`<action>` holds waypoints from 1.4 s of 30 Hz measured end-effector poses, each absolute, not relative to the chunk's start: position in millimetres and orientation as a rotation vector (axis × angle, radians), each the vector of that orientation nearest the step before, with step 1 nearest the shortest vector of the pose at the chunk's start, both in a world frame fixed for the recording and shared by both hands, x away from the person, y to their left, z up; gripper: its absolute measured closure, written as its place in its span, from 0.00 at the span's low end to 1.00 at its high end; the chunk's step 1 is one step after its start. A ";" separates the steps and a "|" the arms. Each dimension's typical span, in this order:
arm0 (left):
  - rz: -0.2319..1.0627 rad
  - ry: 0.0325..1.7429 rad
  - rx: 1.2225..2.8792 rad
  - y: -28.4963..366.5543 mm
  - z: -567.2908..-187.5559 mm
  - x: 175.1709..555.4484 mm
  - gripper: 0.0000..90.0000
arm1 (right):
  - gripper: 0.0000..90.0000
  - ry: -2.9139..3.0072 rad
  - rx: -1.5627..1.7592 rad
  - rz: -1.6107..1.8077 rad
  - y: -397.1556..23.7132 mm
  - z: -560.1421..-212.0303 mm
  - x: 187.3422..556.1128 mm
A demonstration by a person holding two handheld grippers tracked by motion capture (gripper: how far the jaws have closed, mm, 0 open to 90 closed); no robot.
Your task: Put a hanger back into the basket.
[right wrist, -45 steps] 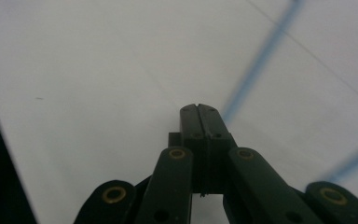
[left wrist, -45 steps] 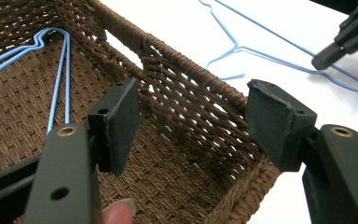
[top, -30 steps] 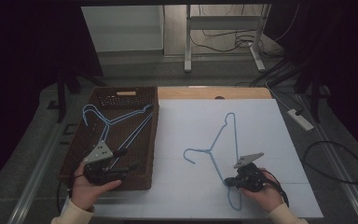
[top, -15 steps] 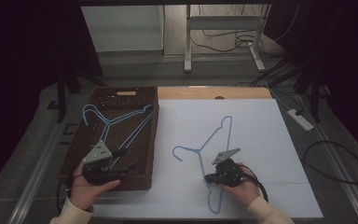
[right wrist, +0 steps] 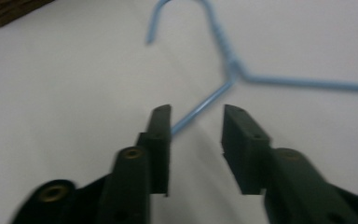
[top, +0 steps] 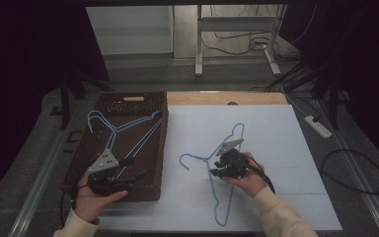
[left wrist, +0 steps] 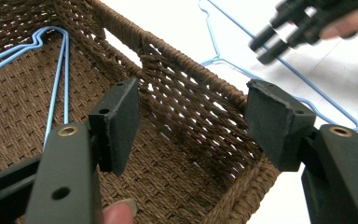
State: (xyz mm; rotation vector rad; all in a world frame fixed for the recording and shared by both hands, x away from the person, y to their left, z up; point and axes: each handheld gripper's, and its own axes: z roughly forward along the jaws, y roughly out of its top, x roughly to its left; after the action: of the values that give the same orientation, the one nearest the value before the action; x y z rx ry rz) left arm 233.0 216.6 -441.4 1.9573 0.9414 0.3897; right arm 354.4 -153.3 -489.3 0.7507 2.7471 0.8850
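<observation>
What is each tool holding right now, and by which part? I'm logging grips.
Nothing. The right tool has just been opening over one arm of the blue hanger, its pads off the wire. The left tool is open, straddling the basket's wall.

white mat (top: pixel 276 133) open beyond hanger (top: pixel 225 182); basket wall (top: pixel 161 148) (woven) blocks leftward

A thin light-blue wire hanger (top: pixel 219 163) is laid flat mid-tabletop, hook toward the left edge beside the basket.
</observation>
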 end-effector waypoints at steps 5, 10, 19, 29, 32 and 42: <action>0.388 0.944 1.955 217.0 -442.0 233.1 0.39 | 0.57 2.791 0.738 0.825 -135.6 -486.5 388.7; 0.390 0.942 1.955 218.5 -441.8 233.0 0.39 | 0.58 2.859 0.664 0.716 -111.5 -492.5 410.9; 0.388 0.935 1.956 218.9 -442.1 233.1 0.39 | 0.73 2.966 0.561 0.483 -81.8 -497.5 425.4; 0.391 0.924 1.957 217.9 -440.2 231.7 0.39 | 0.90 2.976 0.556 0.374 -75.9 -499.5 424.0; 0.390 0.924 1.958 217.2 -440.3 231.5 0.39 | 0.90 2.951 0.579 0.408 -78.5 -498.8 422.4; 0.383 0.908 1.967 209.4 -438.9 230.3 0.40 | 0.90 2.854 0.663 0.568 -97.7 -485.0 415.6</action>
State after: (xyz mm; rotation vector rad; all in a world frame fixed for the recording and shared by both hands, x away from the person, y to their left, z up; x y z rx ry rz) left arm 230.3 209.4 -438.9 1.9672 0.9075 0.3832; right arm 415.6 -97.7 -485.0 0.6630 2.8540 0.5680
